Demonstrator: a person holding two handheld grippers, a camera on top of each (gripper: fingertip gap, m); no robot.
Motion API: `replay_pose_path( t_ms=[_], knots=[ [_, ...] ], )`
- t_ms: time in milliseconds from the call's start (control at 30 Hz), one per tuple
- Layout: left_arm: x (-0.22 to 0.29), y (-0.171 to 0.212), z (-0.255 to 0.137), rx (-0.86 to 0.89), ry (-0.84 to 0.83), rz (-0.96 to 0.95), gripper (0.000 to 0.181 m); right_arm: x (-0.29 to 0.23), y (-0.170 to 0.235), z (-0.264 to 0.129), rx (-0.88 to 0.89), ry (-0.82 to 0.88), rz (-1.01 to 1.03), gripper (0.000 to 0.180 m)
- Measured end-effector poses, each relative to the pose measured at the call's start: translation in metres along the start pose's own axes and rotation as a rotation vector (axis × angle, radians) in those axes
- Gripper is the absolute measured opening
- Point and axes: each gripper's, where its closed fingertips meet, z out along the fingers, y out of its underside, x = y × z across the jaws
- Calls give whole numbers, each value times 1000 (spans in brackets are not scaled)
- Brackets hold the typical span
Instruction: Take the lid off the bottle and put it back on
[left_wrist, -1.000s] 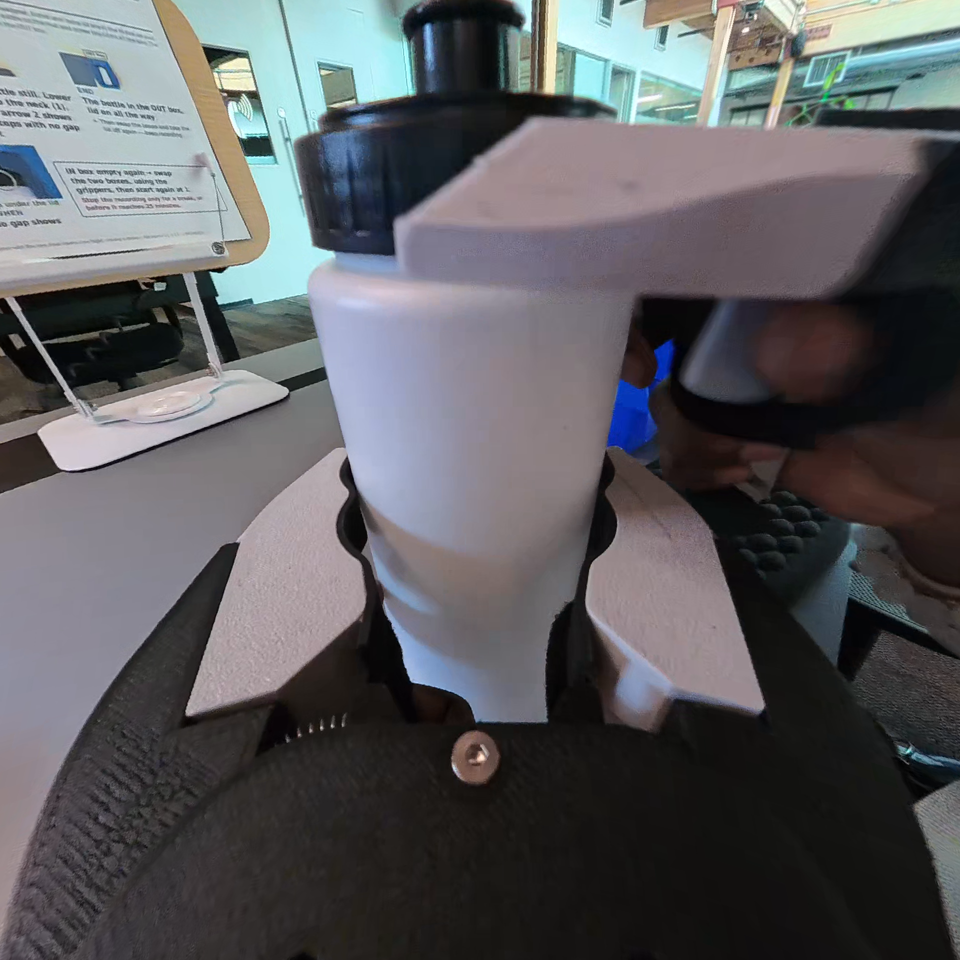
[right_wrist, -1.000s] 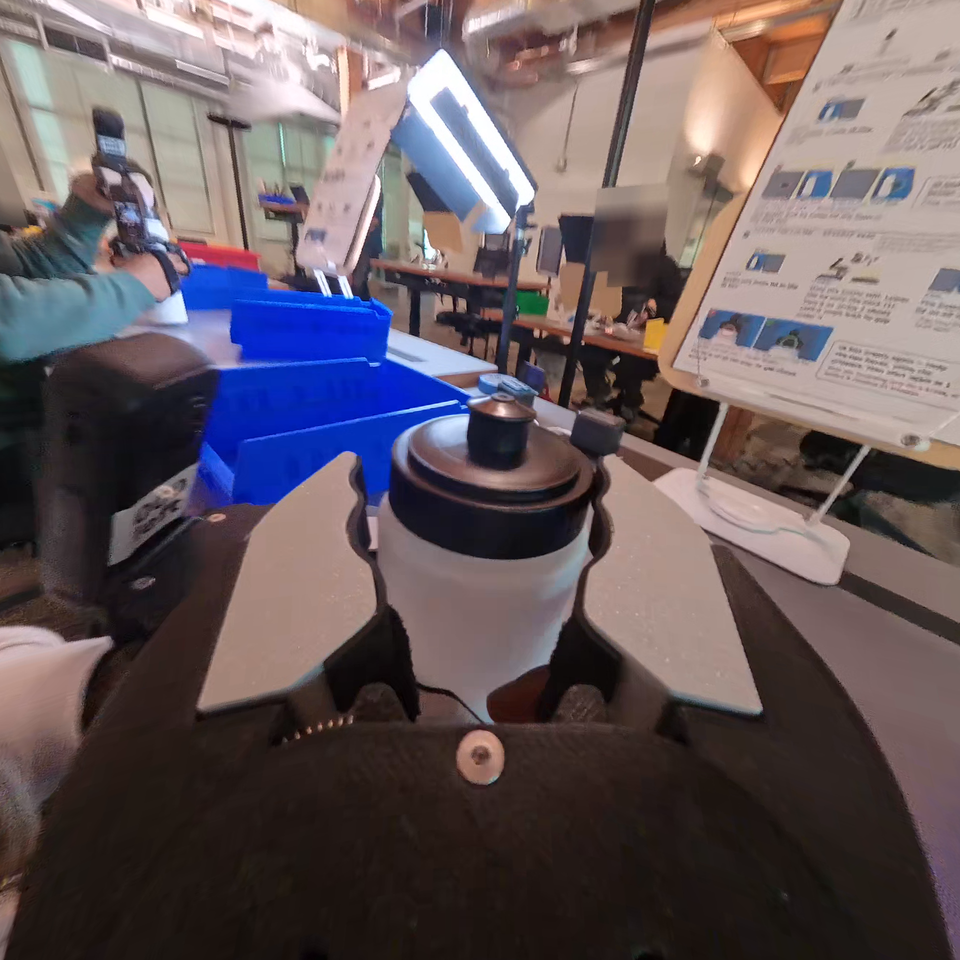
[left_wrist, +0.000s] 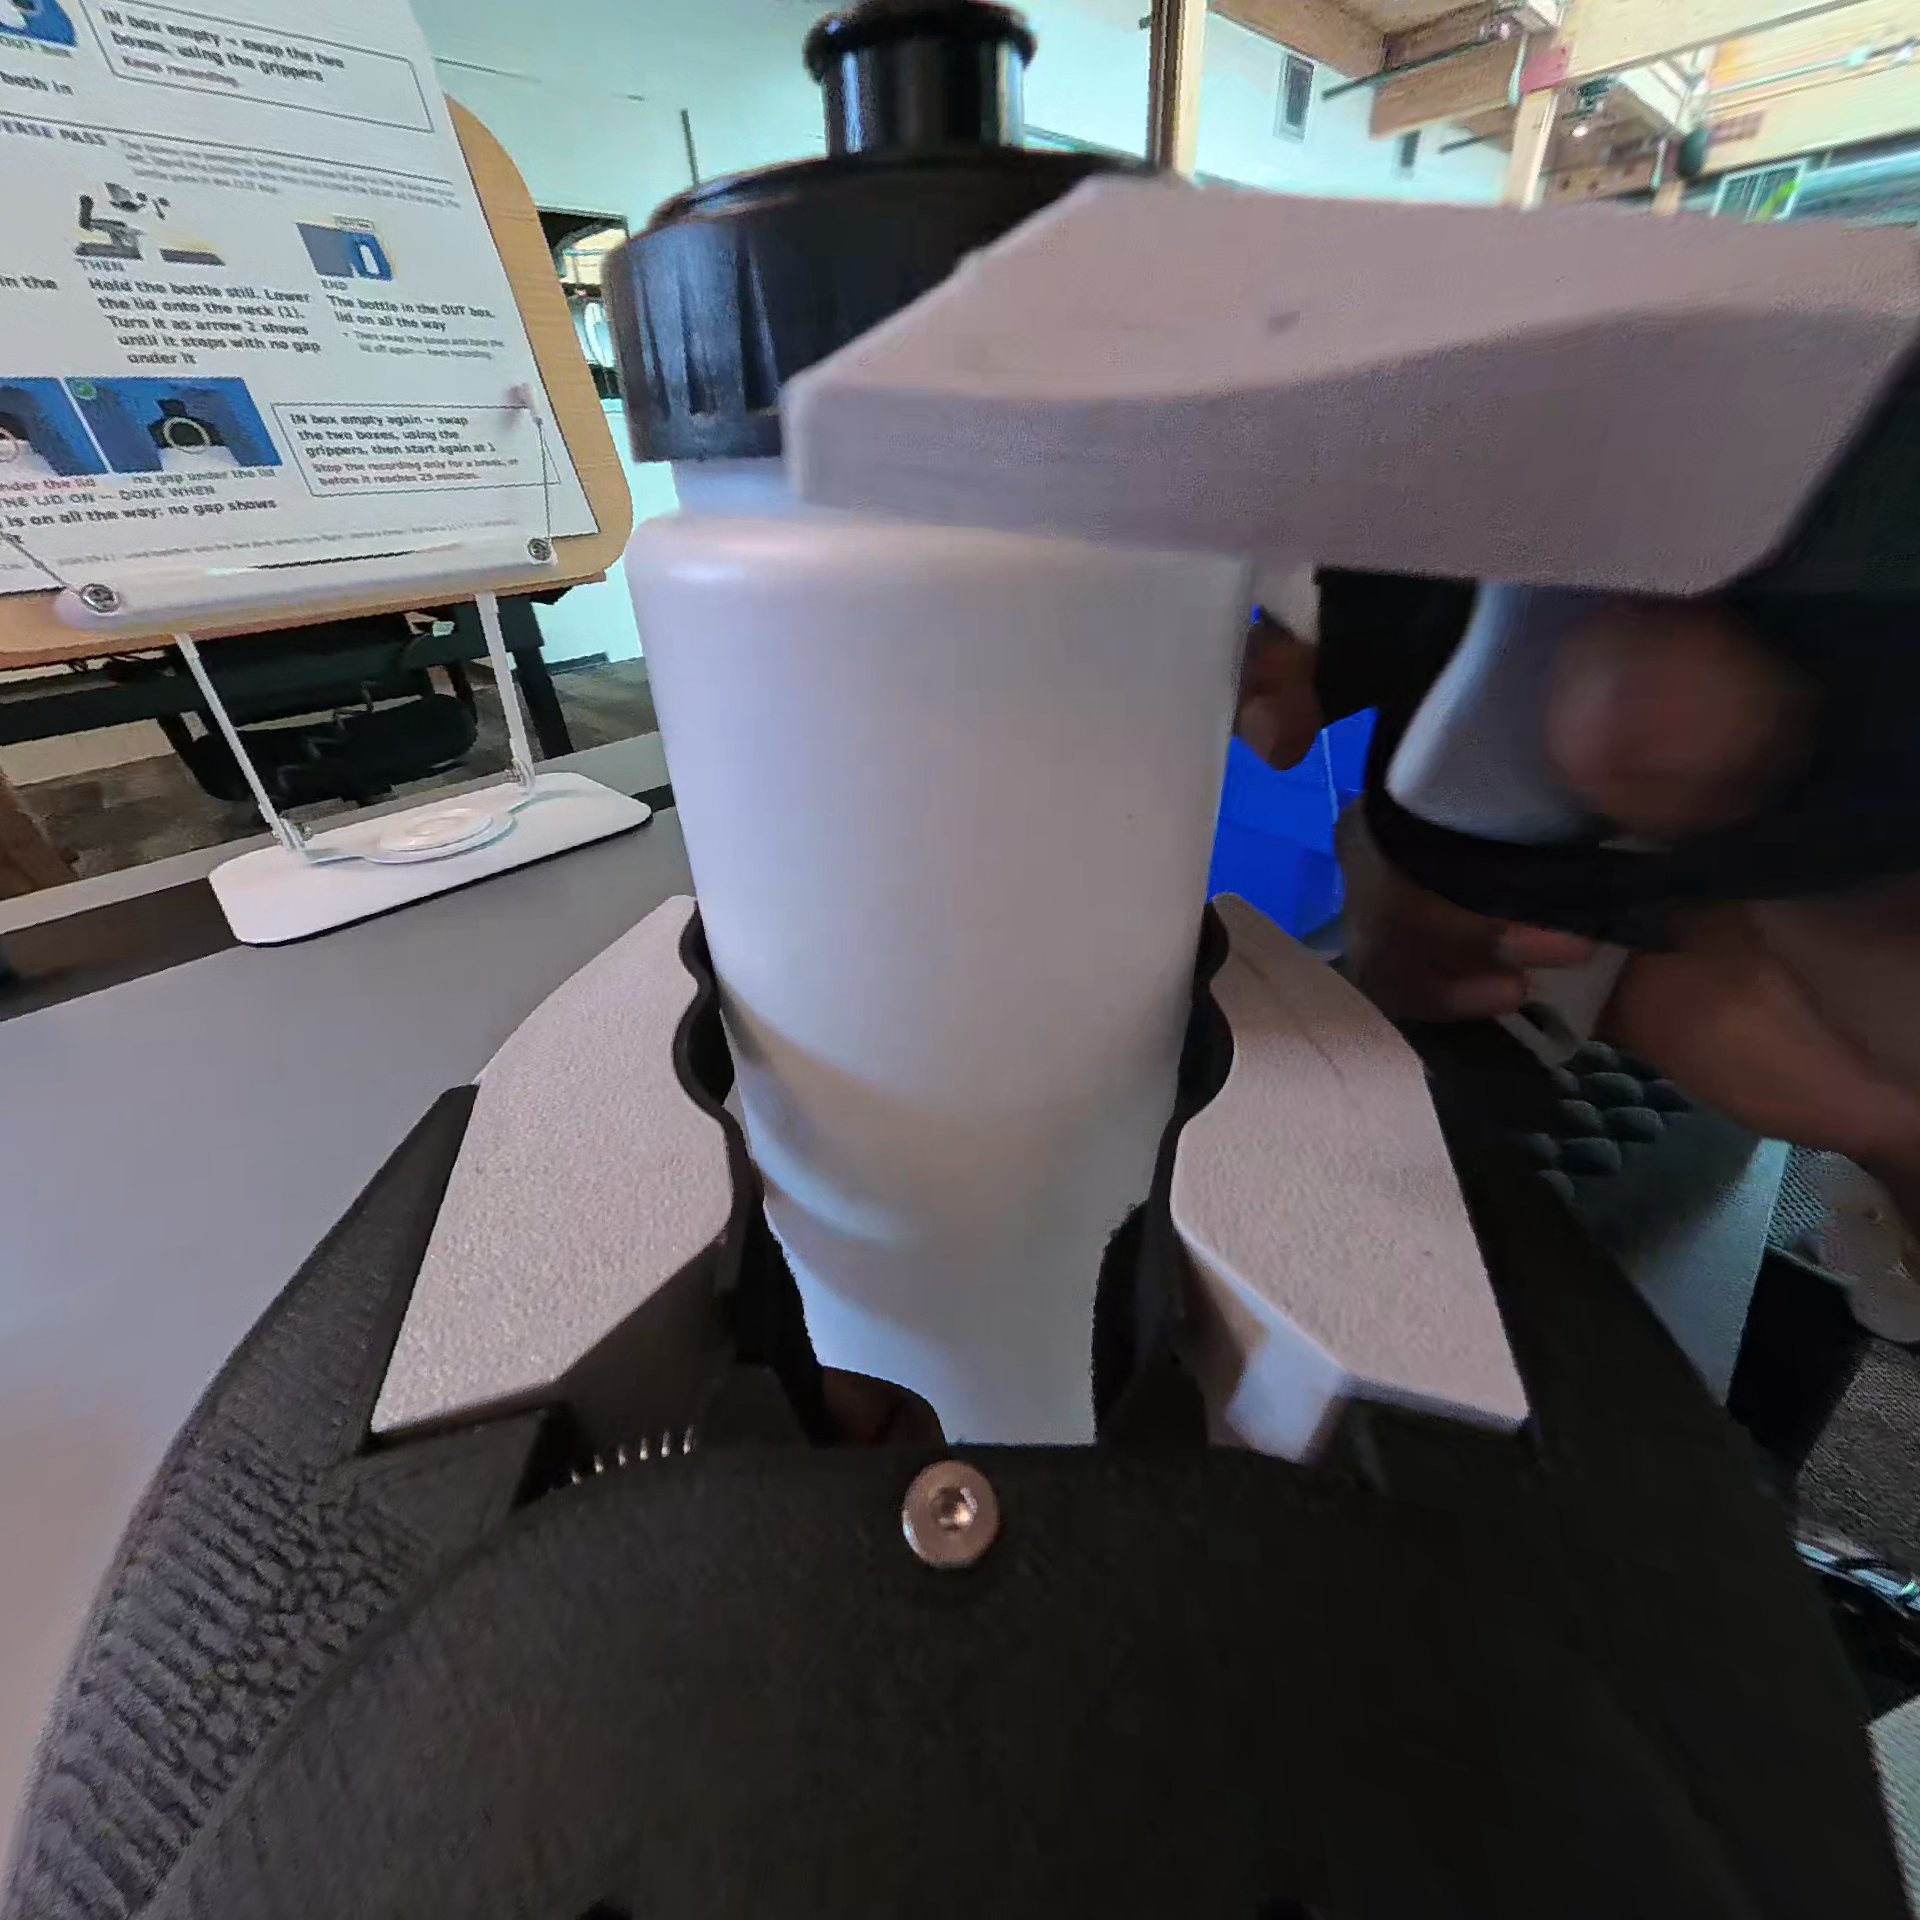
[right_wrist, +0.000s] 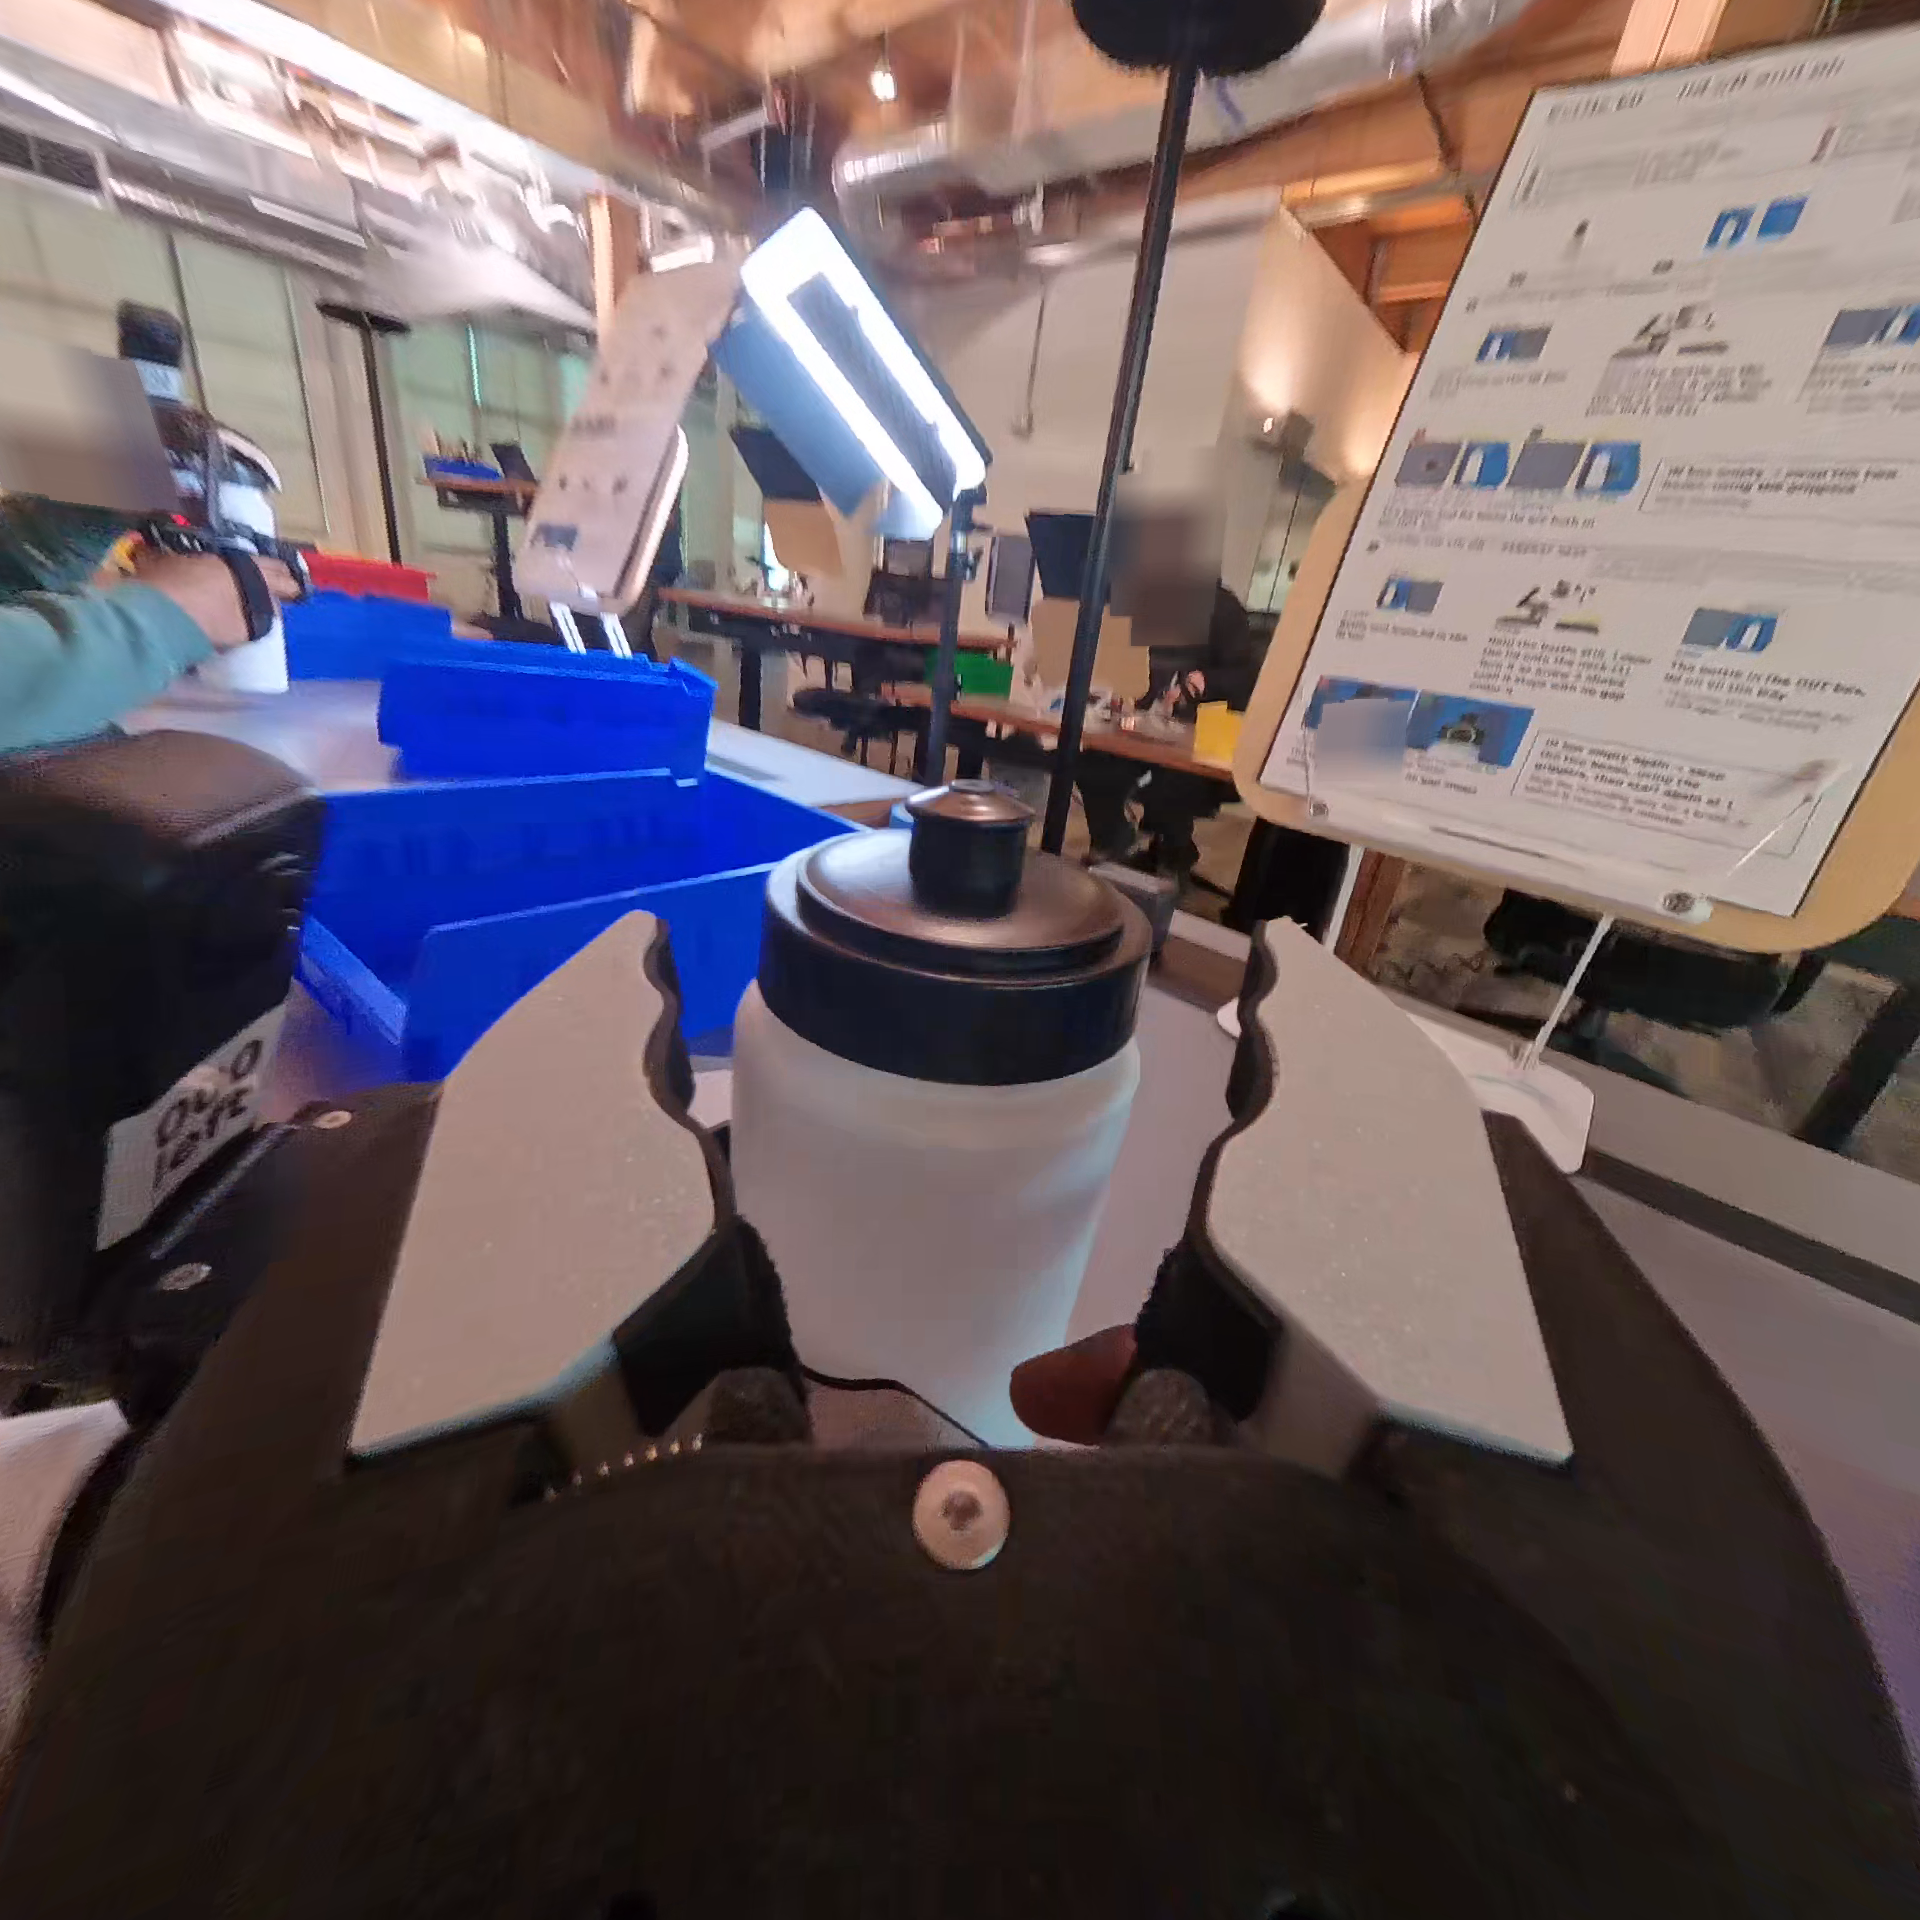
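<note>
One bottle (left_wrist: 935, 831), one lid (right_wrist: 956, 956) on | left claw (left_wrist: 951, 1039) clamps bottle | right claw (right_wrist: 956, 1039) spread, seemingly clear.

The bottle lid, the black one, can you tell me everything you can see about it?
The lid is a round black cap, probably plastic, with ridges around its side in the left wrist view. On top stands a small black spout. It sits level on the white bottle, and a thin strip of white neck shows under it. The right gripper is open, one finger on each side of the lid, with gaps showing. The left gripper is shut on the bottle lower down.
</note>
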Motion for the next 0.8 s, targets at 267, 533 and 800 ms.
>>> replay_pose_path(
  t_ms=[267,533,800],
  knots=[
    [13,2,-6,-66,346,-59,86,-10,6,6,-42,-262,89,76],
    [34,4,-37,-168,849,-14,86,-44,-2,-18,-11,-1095,232,76],
    [4,2,-15,-32,310,-71,86,-14,-12,0,111,-593,249,112]
  ],
)
